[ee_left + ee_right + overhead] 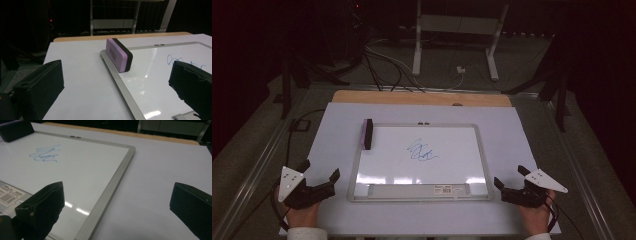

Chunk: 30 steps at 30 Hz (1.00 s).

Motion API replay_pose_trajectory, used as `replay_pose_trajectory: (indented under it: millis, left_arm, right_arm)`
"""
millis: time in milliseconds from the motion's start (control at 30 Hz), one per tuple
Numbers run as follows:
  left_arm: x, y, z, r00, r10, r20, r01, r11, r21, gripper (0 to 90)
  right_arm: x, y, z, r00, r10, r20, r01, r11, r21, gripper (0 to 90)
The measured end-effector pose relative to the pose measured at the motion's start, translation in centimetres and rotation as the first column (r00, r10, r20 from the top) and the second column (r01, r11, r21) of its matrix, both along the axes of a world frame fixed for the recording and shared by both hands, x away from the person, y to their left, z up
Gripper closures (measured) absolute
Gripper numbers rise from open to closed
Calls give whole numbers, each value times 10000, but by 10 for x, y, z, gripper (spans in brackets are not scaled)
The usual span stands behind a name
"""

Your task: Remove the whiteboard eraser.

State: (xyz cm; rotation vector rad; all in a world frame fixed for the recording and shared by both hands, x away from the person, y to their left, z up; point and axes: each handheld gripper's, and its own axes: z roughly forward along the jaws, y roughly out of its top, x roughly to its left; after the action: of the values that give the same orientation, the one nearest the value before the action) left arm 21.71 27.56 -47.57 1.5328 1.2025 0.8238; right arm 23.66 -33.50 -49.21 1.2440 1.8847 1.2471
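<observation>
Tabletop [332, 130]: white sheet over a wooden top whose far edge shows as a tan strip; dim room beyond.
Whiteboard [462, 150]: lies flat at the middle of the tabletop, grey frame, a labelled tray strip along its near edge.
Scribble [422, 150]: blue marker lines near the middle of the whiteboard, a little toward the far side.
Eraser [368, 134]: at the far left corner of the whiteboard, standing on its long edge, purple body facing outward, black felt facing the writing; it rests on the board just inside the left frame.
Left hand-held gripper [319, 170]: held low over the tabletop just left of the whiteboard's near left corner, jaws wide apart, nothing between them; in its own view the eraser [119, 54] lies ahead between the jaws, well apart.
Right hand-held gripper [509, 176]: near the right frame at the near right corner, jaws wide apart, empty; its own view looks across the frame toward the scribble [45, 153].
</observation>
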Motion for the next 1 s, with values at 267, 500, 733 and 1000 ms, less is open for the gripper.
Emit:
replay_pose_trajectory:
  millis: [267,500,733,1000]
  left_arm:
    - [1,5,1,9994,107,-327,-118,9994,-326,6]
    - [6,6,11,9983,105,-566,-109,9999,-58,6]
    - [18,5,24,9988,65,-495,-60,9999,110,6]
    - [34,5,32,9989,54,-474,-59,9999,-93,6]
  right_arm:
    - [2,-8,-1,9997,-259,11,258,9994,242,0]
    - [1,-5,0,9993,-114,366,111,9999,92,0]
    - [-2,-7,3,9988,-158,461,139,9990,422,0]
    - [0,-7,3,9989,-135,447,112,9987,501,0]
